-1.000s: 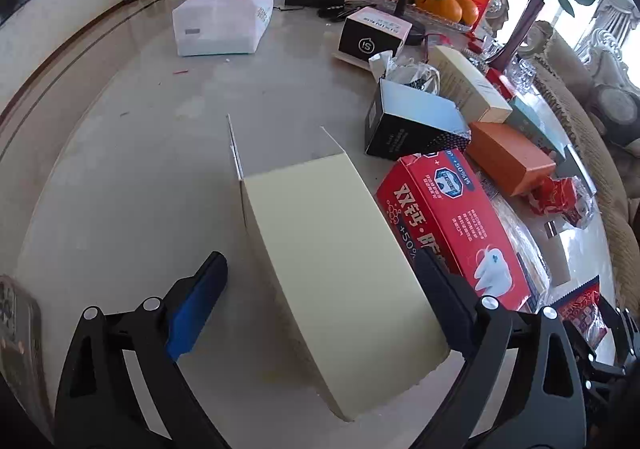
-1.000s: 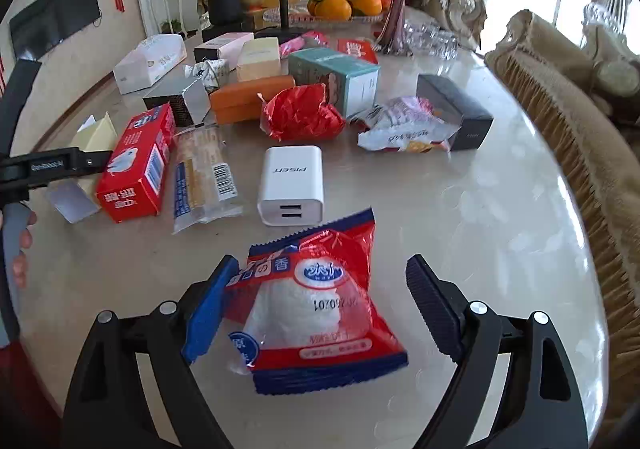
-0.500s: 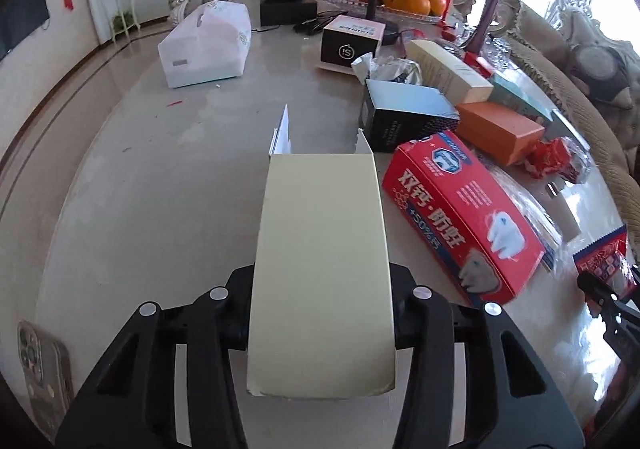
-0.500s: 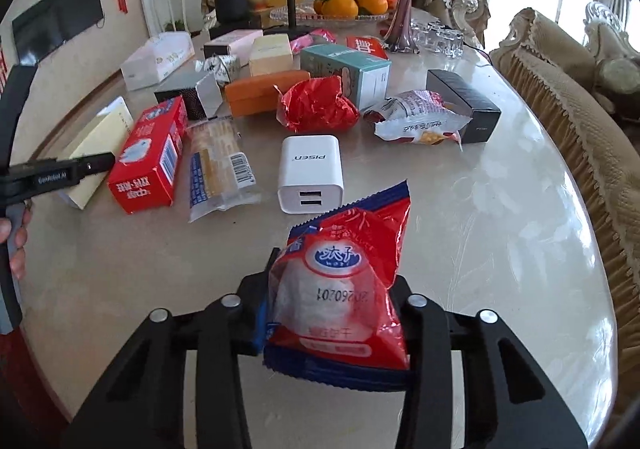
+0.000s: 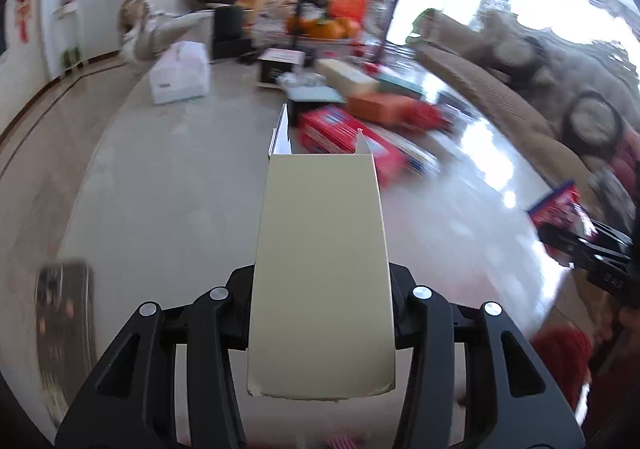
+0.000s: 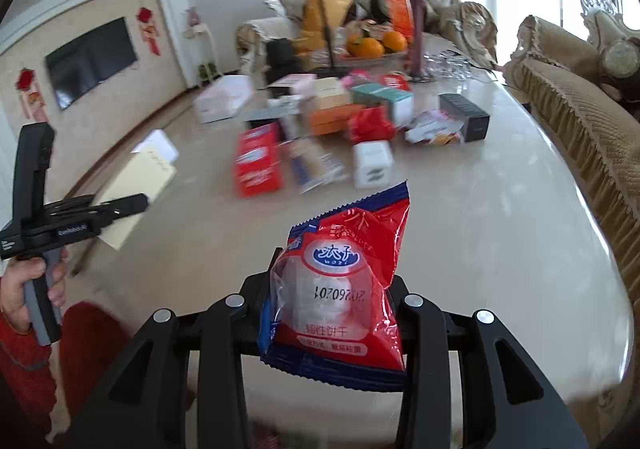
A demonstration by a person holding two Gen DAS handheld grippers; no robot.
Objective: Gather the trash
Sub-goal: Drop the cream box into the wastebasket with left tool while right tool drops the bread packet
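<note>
— What does each hand carry?

— The left gripper (image 5: 322, 305) has its fingers pinched on the sides of a pale yellow carton (image 5: 320, 269), held clear above the marble table (image 5: 160, 209), open flaps pointing away. The right gripper (image 6: 332, 313) pinches a red and blue snack packet (image 6: 340, 289), also lifted off the tabletop.

— And what is left on the table?

— A cluster farther along: a red box (image 6: 258, 165), a clear wrapped packet (image 6: 316, 165) beside it, a white charger (image 6: 372, 163), an orange box (image 6: 332, 119), a crumpled red wrapper (image 6: 370, 125), a black box (image 6: 466, 115) and a white tissue pack (image 6: 224, 97) off to the left (much of it blurred).

— Anything close to the grippers?

— A phone (image 5: 64, 325) lies on the table at the left gripper's left. A tan sofa (image 6: 580, 121) runs along the table's right edge.
</note>
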